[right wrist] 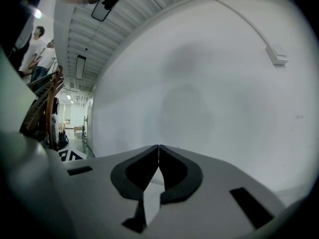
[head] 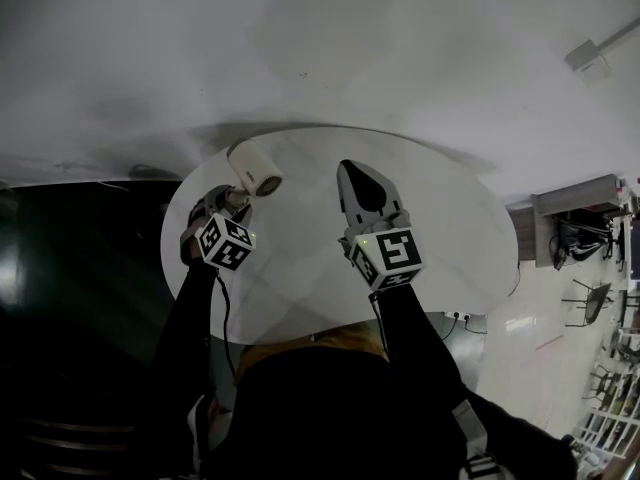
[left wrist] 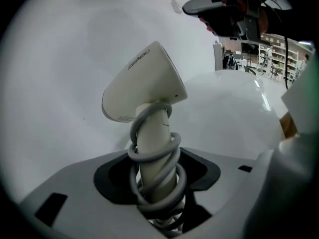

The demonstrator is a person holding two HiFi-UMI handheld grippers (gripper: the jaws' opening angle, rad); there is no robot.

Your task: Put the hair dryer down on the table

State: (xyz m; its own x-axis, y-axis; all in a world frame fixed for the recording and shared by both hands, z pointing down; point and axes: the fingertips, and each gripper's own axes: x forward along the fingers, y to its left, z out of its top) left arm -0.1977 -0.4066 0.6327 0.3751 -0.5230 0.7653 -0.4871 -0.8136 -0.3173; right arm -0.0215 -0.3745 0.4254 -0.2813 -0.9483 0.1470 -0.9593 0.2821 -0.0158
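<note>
Left hand-held gripper (left wrist: 157, 176): pinching hair dryer (left wrist: 144, 86) handle, cord (left wrist: 169, 148) coiled round it
Hair dryer: head juts beyond jaws, over worktop (head: 450, 218) left edge
Right hand-held gripper (right wrist: 158, 151): pressed together, empty

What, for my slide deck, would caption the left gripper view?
Left gripper clamping a white hair dryer by its handle, grey cord coiled around.

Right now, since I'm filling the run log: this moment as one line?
left gripper: shut on dryer handle | right gripper: shut, empty | dryer: over table, contact unclear
</note>
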